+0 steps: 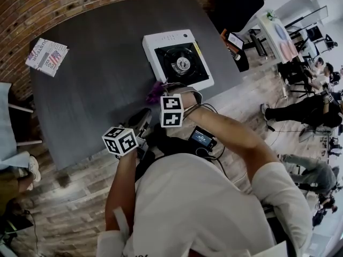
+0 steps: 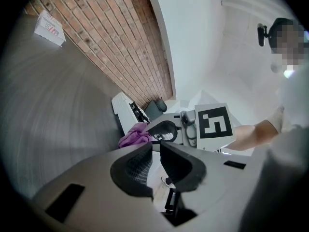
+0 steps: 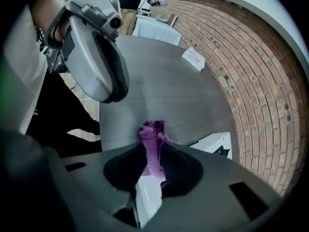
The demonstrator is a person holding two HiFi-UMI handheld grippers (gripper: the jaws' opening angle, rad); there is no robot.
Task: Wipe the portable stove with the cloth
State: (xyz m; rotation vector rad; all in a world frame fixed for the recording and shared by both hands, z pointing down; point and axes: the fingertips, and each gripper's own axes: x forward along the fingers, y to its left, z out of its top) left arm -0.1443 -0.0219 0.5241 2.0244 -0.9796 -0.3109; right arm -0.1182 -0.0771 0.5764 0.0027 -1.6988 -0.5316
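Printed packet (image 1: 47, 56) on dark table (image 1: 96, 100)

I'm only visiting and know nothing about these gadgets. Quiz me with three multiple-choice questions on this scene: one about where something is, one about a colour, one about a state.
1. Where is the stove in the head view?
A. Toward the right of the table, apart from the booklet
B. On top of the booklet
C. On a shelf

2. What colour is the cloth?
A. Yellow
B. Green
C. Purple

3. What are the jaws of the right gripper doing?
A. Wide apart and empty
B. Closed on the cloth
C. Closed on the stove

Answers:
1. A: the white stove sits toward the table's right, and the booklet lies at the far left corner.
2. C: both gripper views show a purple cloth.
3. B: the right gripper view shows the cloth pinched between the jaws.
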